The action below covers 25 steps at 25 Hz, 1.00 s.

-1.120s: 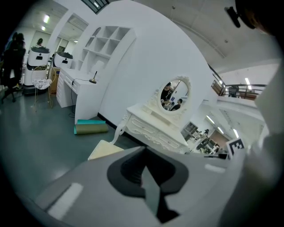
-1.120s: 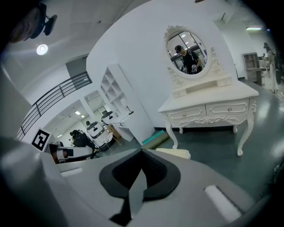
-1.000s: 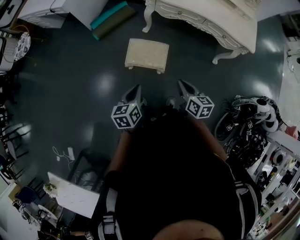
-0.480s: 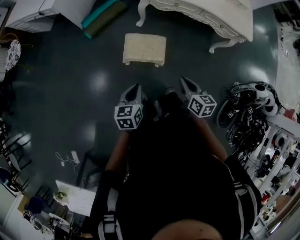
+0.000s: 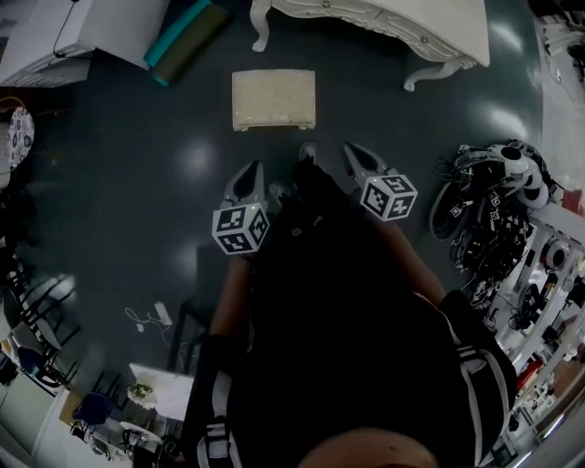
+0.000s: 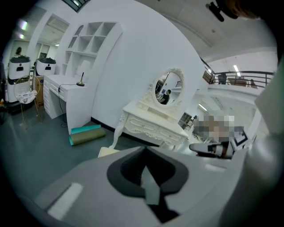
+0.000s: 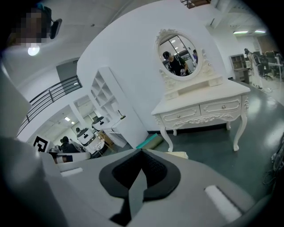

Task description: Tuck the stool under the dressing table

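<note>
We hold both tools out ahead of us, the left gripper (image 5: 247, 172) and the right gripper (image 5: 354, 154), each with its jaws pressed together and nothing between them. There ahead on the dark floor (image 5: 137, 164) stands the cream stool (image 5: 273, 99), out in the open, apart from the white dressing table (image 5: 393, 23) and not under it. Neither gripper touches the stool. Rolled mats (image 5: 187, 37) lie left of the table.
</note>
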Each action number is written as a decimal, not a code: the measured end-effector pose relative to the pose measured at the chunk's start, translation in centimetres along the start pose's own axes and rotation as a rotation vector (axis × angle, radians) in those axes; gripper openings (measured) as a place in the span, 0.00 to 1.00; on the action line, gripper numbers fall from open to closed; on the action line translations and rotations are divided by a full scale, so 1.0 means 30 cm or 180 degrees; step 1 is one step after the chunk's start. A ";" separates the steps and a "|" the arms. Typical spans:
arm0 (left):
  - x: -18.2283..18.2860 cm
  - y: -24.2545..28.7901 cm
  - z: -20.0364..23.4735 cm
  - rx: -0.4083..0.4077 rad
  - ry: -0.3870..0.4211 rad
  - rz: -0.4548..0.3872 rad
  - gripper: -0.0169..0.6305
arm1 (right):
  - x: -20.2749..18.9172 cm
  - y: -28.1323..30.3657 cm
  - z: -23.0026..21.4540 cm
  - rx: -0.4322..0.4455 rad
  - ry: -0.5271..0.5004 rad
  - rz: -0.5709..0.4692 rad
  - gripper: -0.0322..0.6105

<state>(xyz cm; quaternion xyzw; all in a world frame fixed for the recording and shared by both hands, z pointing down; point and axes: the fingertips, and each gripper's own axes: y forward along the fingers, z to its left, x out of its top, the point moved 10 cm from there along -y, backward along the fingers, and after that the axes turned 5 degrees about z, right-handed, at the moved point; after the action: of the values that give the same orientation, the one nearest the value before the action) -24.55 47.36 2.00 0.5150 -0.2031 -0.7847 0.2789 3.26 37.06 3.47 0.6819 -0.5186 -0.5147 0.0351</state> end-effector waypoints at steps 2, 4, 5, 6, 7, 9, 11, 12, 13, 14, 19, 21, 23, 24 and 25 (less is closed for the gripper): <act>0.037 0.041 -0.005 0.0010 -0.0036 0.0004 0.04 | 0.039 0.039 -0.022 0.0046 0.0023 0.0007 0.05; 0.068 0.084 -0.003 0.0019 -0.0087 0.0035 0.04 | 0.076 0.080 -0.041 0.0095 0.0031 0.0028 0.05; 0.082 0.104 -0.002 0.0028 -0.0099 0.0054 0.04 | 0.092 0.100 -0.050 0.0119 0.0031 0.0044 0.05; 0.096 0.122 -0.002 0.0039 -0.0104 0.0075 0.04 | 0.109 0.119 -0.058 0.0142 0.0027 0.0060 0.05; 0.108 0.139 -0.005 0.0048 -0.0104 0.0097 0.04 | 0.126 0.135 -0.067 0.0159 0.0017 0.0074 0.05; 0.130 0.173 -0.012 0.0054 -0.0108 0.0135 0.04 | 0.161 0.161 -0.090 0.0183 -0.0005 0.0085 0.05; 0.148 0.213 -0.021 0.0068 -0.0110 0.0174 0.04 | 0.191 0.187 -0.123 0.0201 -0.0001 0.0088 0.05; 0.156 0.233 -0.025 0.0085 -0.0111 0.0194 0.04 | 0.201 0.200 -0.142 0.0206 0.0010 0.0098 0.05; 0.164 0.251 -0.027 0.0103 -0.0111 0.0211 0.04 | 0.209 0.212 -0.160 0.0204 0.0018 0.0117 0.05; 0.171 0.267 -0.029 0.0120 -0.0110 0.0225 0.04 | 0.214 0.223 -0.175 0.0192 0.0014 0.0148 0.05; 0.206 0.343 -0.005 0.0262 -0.0151 0.0199 0.04 | 0.239 0.278 -0.242 0.0171 -0.0041 0.0249 0.05; 0.218 0.366 0.013 0.0311 -0.0224 0.0188 0.04 | 0.250 0.294 -0.261 0.0176 -0.0015 0.0255 0.05; 0.235 0.390 0.032 0.0321 -0.0234 0.0205 0.04 | 0.262 0.309 -0.272 0.0177 0.0022 0.0239 0.05; 0.244 0.402 0.043 0.0317 -0.0217 0.0223 0.04 | 0.265 0.321 -0.273 0.0175 0.0039 0.0233 0.05; 0.253 0.413 0.056 0.0311 -0.0199 0.0246 0.04 | 0.266 0.334 -0.272 0.0171 0.0053 0.0233 0.05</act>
<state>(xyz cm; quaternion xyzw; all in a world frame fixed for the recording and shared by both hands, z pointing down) -25.67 33.07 4.89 0.4950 -0.2695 -0.7782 0.2770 2.01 22.56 7.80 0.6674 -0.5565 -0.4933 0.0399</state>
